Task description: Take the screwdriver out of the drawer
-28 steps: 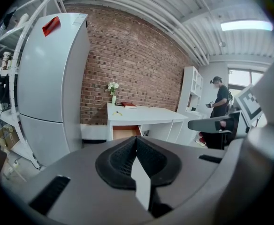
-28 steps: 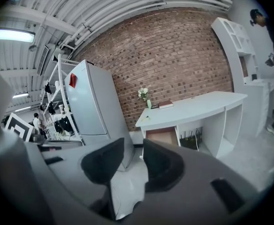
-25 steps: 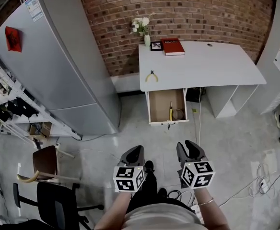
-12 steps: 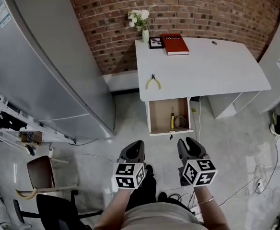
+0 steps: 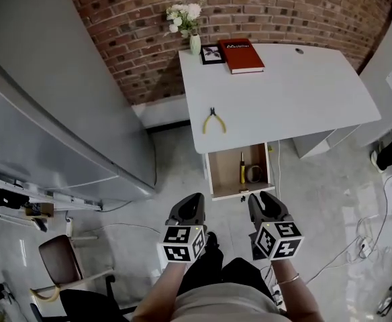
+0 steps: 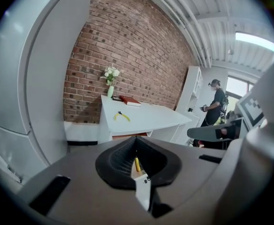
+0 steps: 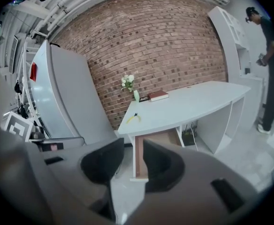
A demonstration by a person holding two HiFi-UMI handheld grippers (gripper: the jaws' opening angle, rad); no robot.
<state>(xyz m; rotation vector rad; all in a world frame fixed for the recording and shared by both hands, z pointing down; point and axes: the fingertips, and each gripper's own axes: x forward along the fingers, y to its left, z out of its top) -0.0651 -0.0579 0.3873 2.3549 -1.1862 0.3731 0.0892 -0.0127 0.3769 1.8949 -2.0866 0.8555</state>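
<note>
The screwdriver, black shaft with a yellow handle, lies inside the open wooden drawer under the white desk. A coil of wire lies beside it in the drawer. Both grippers hover low over the floor, short of the drawer front. My left gripper has its jaws closed tip to tip, holding nothing; in the left gripper view the screwdriver shows through the slit behind the tips. My right gripper stands slightly open and empty, and in the right gripper view it frames the drawer.
Yellow-handled pliers, a red book, a small picture frame and a vase of white flowers are on the desk. A tall grey fridge stands left. Cables run over the floor at right. A person stands far right.
The view has closed in on the desk: drawer and screwdriver now lie nearer to both grippers. The grippers keep the same pose side by side.
</note>
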